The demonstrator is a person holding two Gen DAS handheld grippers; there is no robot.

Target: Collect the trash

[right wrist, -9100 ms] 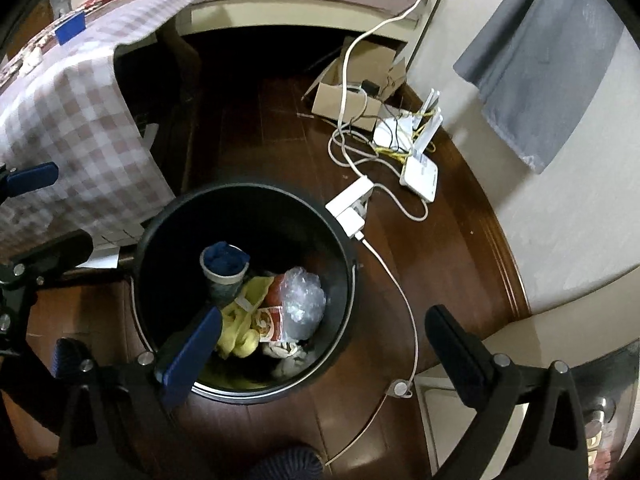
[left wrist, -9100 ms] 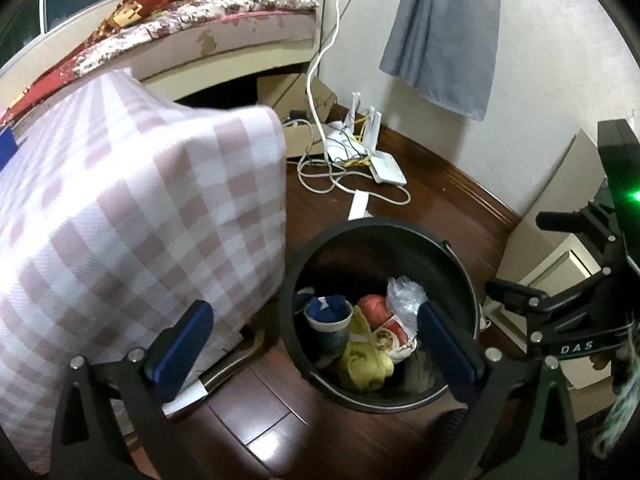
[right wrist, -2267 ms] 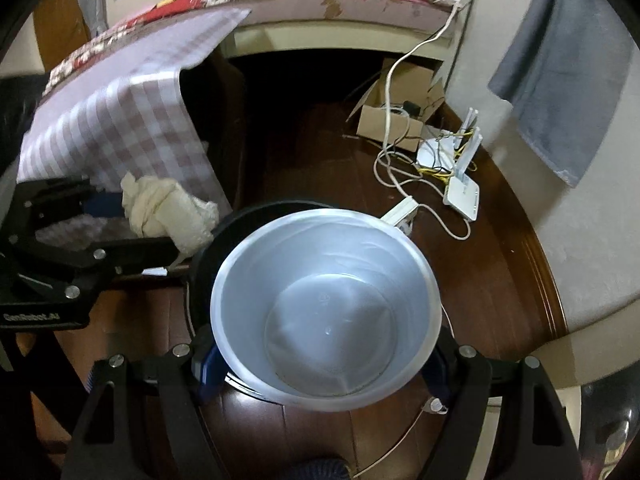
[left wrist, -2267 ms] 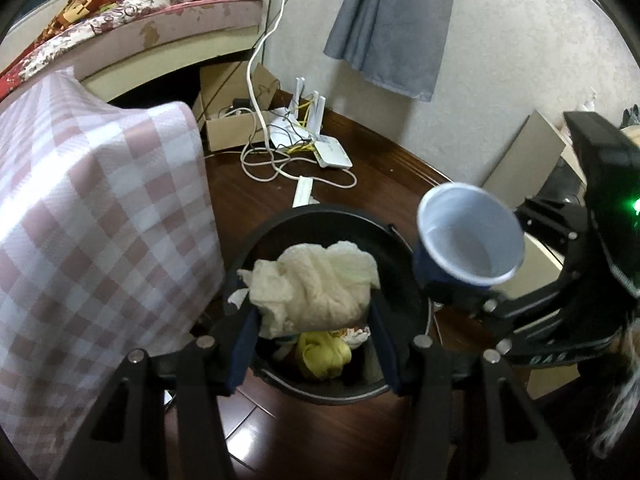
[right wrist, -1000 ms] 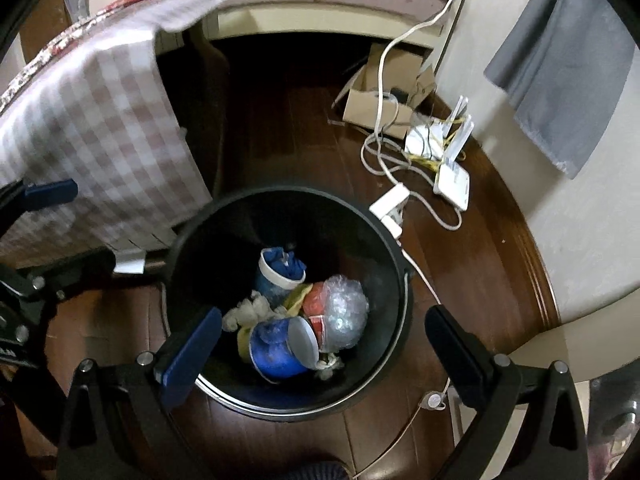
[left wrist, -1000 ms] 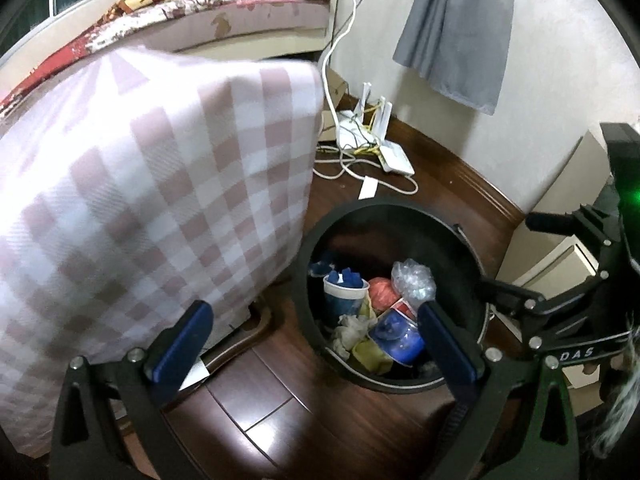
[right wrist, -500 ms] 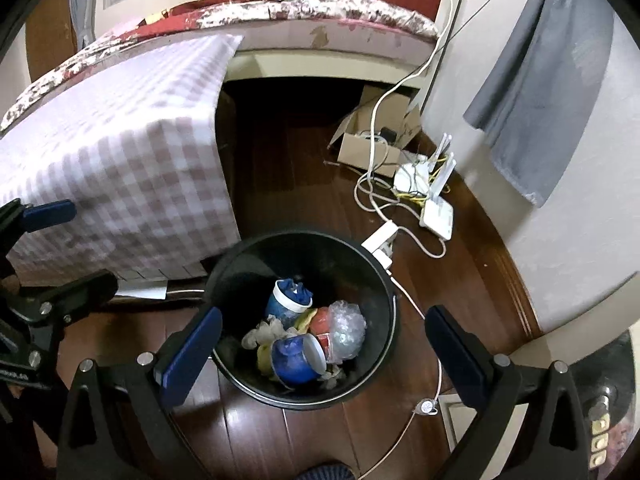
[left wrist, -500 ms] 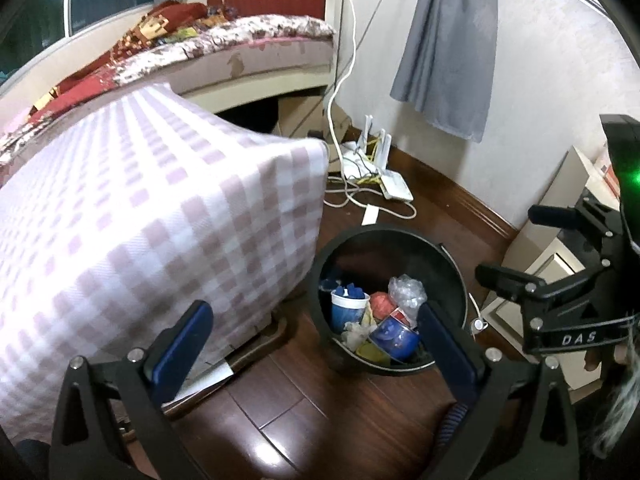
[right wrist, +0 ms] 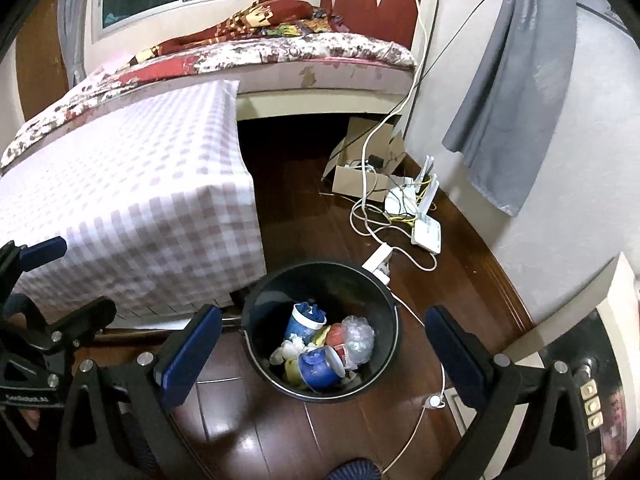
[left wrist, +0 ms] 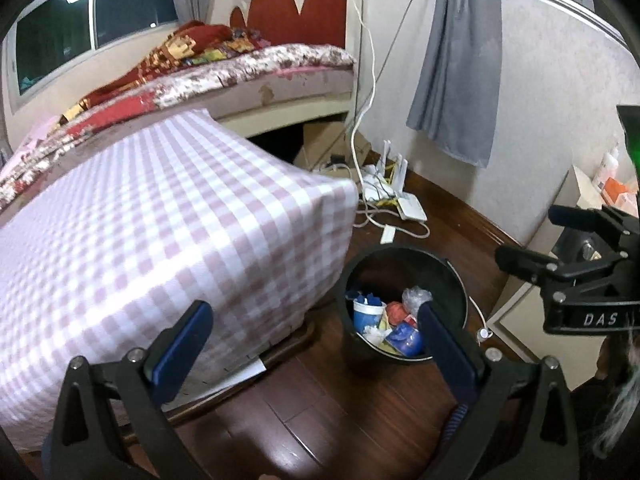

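Trash sits in the black bin [right wrist: 320,280] on the dark wood floor [right wrist: 304,208], right beside the corner of the table with the pink checked cloth [left wrist: 160,240]; bin's rim looks close to or touching the hanging cloth edge, can't tell which. Biggest thing behind: bed [right wrist: 280,52] with floral mattress and red headboard, window [left wrist: 80,20] above it. Grey cloth [right wrist: 516,92] hangs on the wall at right. Cardboard box [right wrist: 360,168] under the bed end, white cable running down into it, white router [right wrist: 426,230] with antennas and a power strip [right wrist: 378,260] on the floor near the bin. Inside the bin: blue-and-white cup [right wrist: 304,320] upright with blue stuff in it, a second blue cup [right wrist: 320,368] lying on its side, clear crumpled plastic [right wrist: 360,340], a red item, yellow and white crumpled bits. Left gripper [left wrist: 312,344] fingers spread wide, nothing between them, held above the floor between table and bin. Right gripper [right wrist: 320,352] fingers also spread wide, empty, hovering over the bin, its opening framed between the blue pads [right wrist: 188,356].
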